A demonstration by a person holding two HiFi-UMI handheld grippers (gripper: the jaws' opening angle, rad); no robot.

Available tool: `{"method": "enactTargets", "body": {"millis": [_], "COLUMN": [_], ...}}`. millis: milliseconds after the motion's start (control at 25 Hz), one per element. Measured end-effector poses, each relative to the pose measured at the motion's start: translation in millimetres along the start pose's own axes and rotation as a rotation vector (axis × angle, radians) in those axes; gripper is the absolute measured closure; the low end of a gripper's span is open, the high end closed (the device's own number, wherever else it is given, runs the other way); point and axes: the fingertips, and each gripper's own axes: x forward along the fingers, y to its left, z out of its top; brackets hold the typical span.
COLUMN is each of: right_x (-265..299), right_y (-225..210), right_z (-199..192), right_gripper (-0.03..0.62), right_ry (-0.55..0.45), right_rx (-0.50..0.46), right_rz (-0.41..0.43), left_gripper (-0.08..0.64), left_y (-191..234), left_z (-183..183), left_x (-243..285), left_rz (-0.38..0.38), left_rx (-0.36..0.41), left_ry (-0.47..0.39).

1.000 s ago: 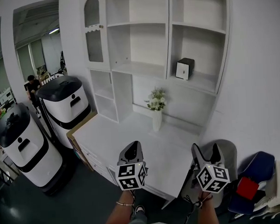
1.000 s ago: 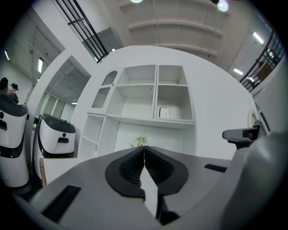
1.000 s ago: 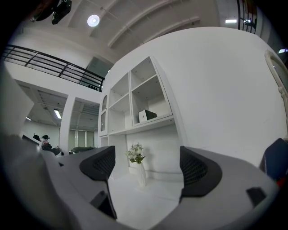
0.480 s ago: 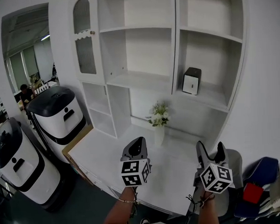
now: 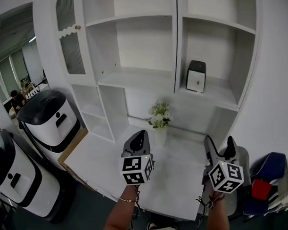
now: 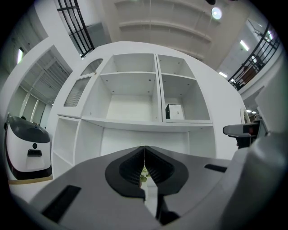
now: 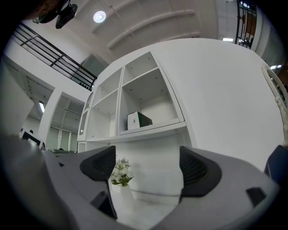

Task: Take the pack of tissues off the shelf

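The pack of tissues [image 5: 196, 76] is a small box with a white front and black sides, standing on the right shelf [image 5: 214, 93] of the white wall unit. It also shows in the left gripper view as the pack [image 6: 174, 111] and in the right gripper view as the pack [image 7: 137, 120]. My left gripper [image 5: 139, 138] is shut with nothing in it, held over the desk well below the shelf. My right gripper [image 5: 219, 147] is open and empty, low and to the right of the pack.
A white vase of flowers [image 5: 159, 122] stands on the white desk [image 5: 112, 155] under the shelves. Two white-and-black machines [image 5: 48, 115] stand at the left. A grey chair [image 5: 242, 163] and a blue seat with a red item [image 5: 264, 188] are at the right.
The view has moved closer to the wall unit and tilted up, so the shelves fill more of the picture. Both grippers keep their pose: left shut, right open.
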Motion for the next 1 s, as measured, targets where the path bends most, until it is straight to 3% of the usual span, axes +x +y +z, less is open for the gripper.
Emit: {"method": "enactTargets", "body": {"millis": [560,1000], "right_x": [5,34], "right_y": [22,53], "right_z": [23,58], "right_gripper": [0.161,0.164], "right_ry": [-0.043,-0.079], "right_rx": [-0.023,-0.059], "right_rz": [0.097,0.174], "left_gripper": [0.54,0.54], "left_y": [-5,0], "left_z": [4,50], "left_x": [-2,13], "left_rz": [0.042,0.047], "left_rx": [0.014,0.028], "left_ry": [0.0,-0.064]}}
